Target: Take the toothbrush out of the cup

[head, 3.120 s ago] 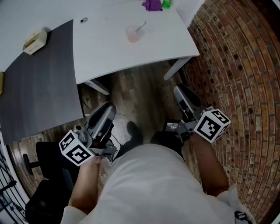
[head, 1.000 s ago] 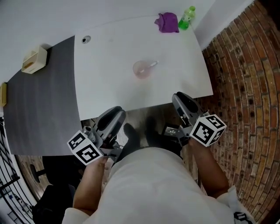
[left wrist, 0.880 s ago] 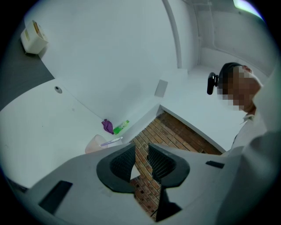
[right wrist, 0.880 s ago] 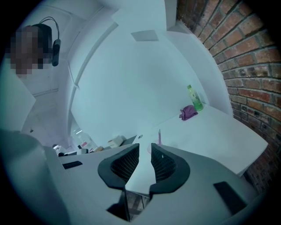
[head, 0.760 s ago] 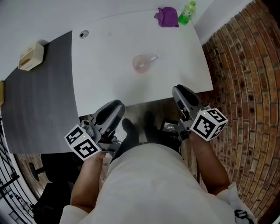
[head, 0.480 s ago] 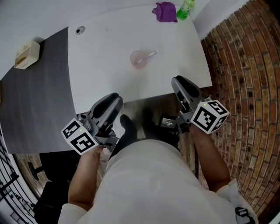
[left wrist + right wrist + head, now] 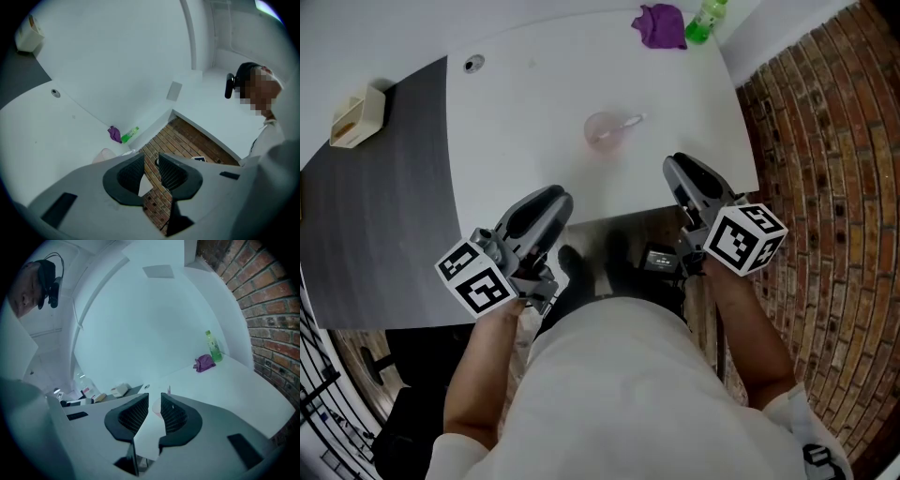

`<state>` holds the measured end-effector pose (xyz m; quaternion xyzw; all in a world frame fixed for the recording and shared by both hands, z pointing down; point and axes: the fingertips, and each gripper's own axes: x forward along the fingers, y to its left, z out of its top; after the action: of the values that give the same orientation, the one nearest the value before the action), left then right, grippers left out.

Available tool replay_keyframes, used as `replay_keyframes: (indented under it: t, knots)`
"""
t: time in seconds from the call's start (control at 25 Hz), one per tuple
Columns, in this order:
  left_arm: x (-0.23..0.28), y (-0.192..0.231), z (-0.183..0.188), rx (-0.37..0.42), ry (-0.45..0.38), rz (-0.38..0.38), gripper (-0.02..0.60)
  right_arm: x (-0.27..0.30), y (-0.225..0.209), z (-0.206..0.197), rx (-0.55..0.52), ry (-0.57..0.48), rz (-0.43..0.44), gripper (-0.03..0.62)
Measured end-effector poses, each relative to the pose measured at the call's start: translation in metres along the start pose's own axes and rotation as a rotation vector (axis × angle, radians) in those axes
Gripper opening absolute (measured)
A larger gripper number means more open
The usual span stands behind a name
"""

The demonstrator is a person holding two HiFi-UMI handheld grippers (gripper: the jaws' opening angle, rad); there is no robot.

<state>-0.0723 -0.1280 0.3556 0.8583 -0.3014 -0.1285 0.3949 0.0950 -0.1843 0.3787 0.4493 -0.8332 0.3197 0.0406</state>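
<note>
A translucent pink cup (image 7: 602,128) stands on the white table (image 7: 516,112), with a toothbrush (image 7: 630,121) leaning out of it to the right. Both grippers are held low at the table's near edge, short of the cup. My left gripper (image 7: 555,197) is below and left of the cup, my right gripper (image 7: 675,167) below and right. In the left gripper view the jaws (image 7: 151,161) stand nearly together with nothing between them, and the cup (image 7: 104,154) shows to their left. In the right gripper view the jaws (image 7: 152,401) are likewise close and empty, with the cup (image 7: 156,408) beyond them.
A purple cloth (image 7: 659,23) and a green bottle (image 7: 705,19) sit at the table's far right corner. A dark grey desk (image 7: 375,206) with a beige box (image 7: 352,114) adjoins on the left. A brick wall (image 7: 825,187) runs along the right.
The person has stepped up to the table. Both grippers have risen and moved forward, from over the floor to the table's near edge. The cup has not moved.
</note>
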Motion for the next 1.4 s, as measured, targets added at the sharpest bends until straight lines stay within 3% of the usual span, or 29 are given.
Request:
replay_keyframes:
  t: [0.76,1.4]
  knots:
    - [0.030,0.067,-0.004,-0.025,0.068,0.094,0.074,0.080,-0.016,-0.020,-0.061,0.104,-0.006,0.067]
    - [0.042,0.080,-0.019,-0.046,0.104,0.091,0.074,0.111,-0.038,-0.035,-0.082,0.157,-0.052,0.077]
